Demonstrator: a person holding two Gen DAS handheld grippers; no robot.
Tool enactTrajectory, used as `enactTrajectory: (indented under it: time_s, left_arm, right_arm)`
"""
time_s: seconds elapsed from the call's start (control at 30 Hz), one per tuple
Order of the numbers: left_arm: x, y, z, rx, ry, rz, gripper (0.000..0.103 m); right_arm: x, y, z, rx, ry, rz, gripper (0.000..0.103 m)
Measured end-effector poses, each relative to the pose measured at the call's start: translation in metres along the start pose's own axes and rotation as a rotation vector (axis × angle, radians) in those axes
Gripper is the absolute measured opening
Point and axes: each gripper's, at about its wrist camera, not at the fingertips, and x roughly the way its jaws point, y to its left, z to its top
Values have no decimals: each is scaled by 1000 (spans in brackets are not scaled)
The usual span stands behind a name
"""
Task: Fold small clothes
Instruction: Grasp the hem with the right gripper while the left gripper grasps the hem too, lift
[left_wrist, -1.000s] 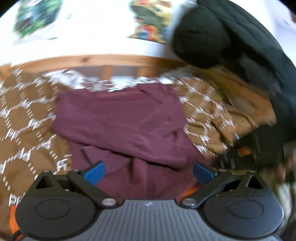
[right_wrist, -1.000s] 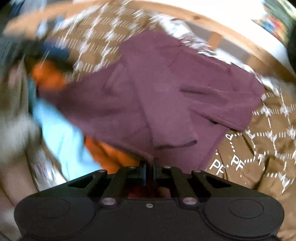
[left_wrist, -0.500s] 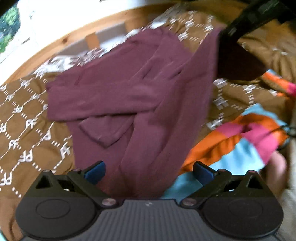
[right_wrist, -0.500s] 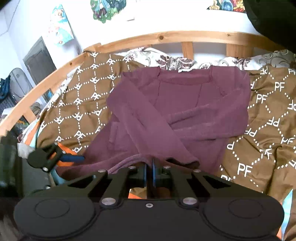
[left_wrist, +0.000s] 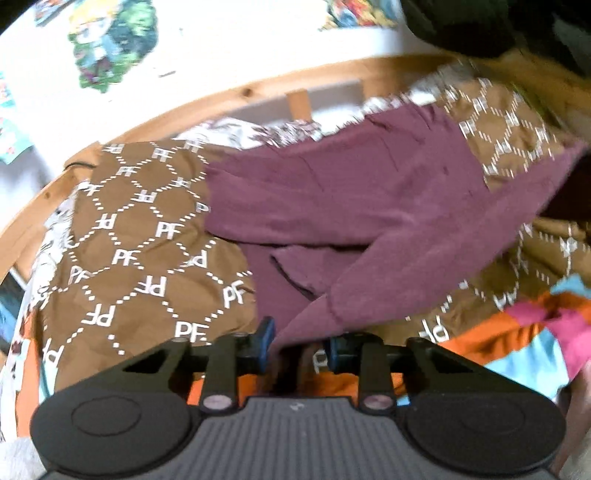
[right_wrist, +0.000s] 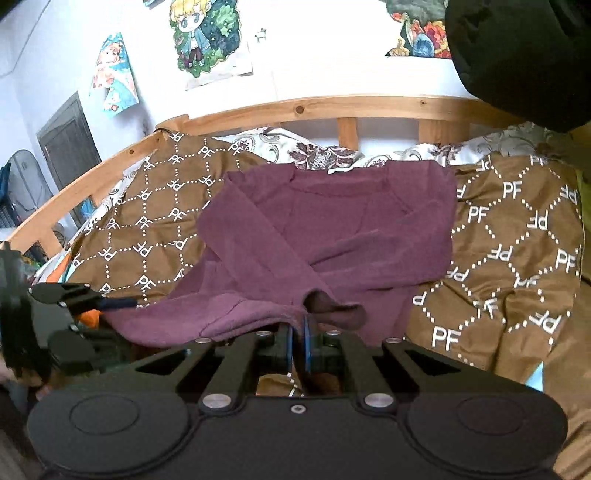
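A maroon long-sleeved sweater (right_wrist: 332, 229) lies on the bed with both sleeves crossed over its chest. My right gripper (right_wrist: 297, 339) is shut on its near hem and holds that edge lifted off the blanket. Further left along the same hem is my left gripper, one blue-tipped finger (right_wrist: 118, 303) of which shows in the right wrist view. In the left wrist view the left gripper (left_wrist: 297, 343) has its jaws closing, with a fold of the sweater (left_wrist: 351, 192) between them. The left pad touches the cloth, while a gap remains at the right pad.
A brown blanket (right_wrist: 517, 240) printed with white letters covers the bed, over an orange, blue and pink cover (left_wrist: 535, 332). A wooden bed rail (right_wrist: 314, 107) curves behind, under a white wall with posters. A black garment (right_wrist: 517, 55) hangs at the upper right.
The left jaws stood wide and have narrowed around the sweater's hem. The right gripper, still shut on the hem, has risen and now faces the sweater squarely.
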Motion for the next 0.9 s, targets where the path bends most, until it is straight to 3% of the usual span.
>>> enactTrajectory:
  time_s: [0.13, 0.27, 0.5, 0.67, 0.9]
  left_arm:
    - [-14, 10, -1, -53, -54, 33, 22]
    - [-23, 18, -2, -95, -104, 22, 5]
    - [-49, 21, -2, -106, -196, 0, 3]
    - [-84, 30, -8, -106, -237, -25, 3]
    - [-143, 36, -33, -15, -231, -61, 3]
  right_arm:
    - [-5, -1, -4, 17, -24, -12, 5]
    - [-9, 1, -8, 11, -39, -21, 5]
    - [-15, 25, -22, -134, -44, -97, 5]
    - [-43, 45, -35, -234, -104, -134, 4]
    - [-98, 81, -60, -328, -78, -86, 4]
